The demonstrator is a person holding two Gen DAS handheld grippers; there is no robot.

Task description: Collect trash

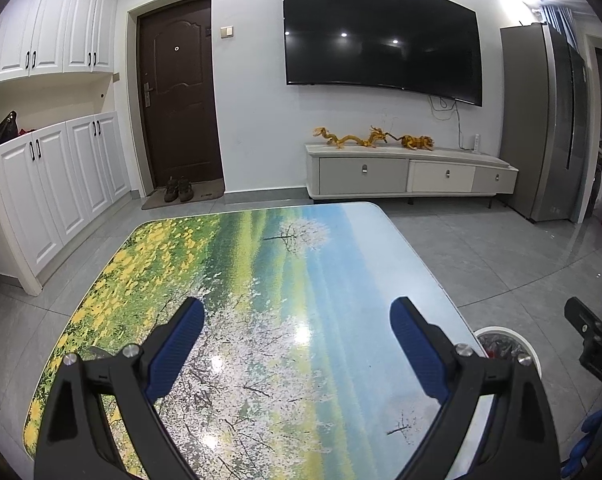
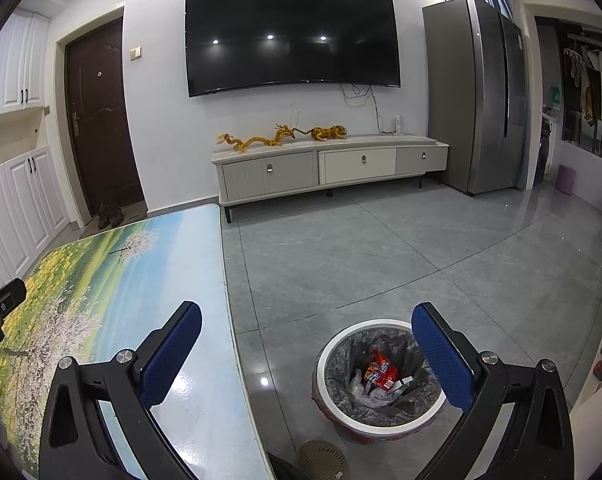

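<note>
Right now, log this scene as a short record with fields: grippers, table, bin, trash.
left gripper: open, empty, over the table
right gripper: open, empty, above the table edge and bin
table: landscape-print top, no loose trash visible on it
trash bin: on the floor right of the table, lined with a grey bag
trash: red wrapper and crumpled plastic inside the bin

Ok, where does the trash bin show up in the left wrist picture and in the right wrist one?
Left wrist: only a slice of the trash bin shows, lower right, past the table edge, behind the right finger of the left hand-held gripper.
Right wrist: the whole bin sits at bottom centre-right on the floor, with wrappers inside.
Shared landmark: the wall TV.
</note>
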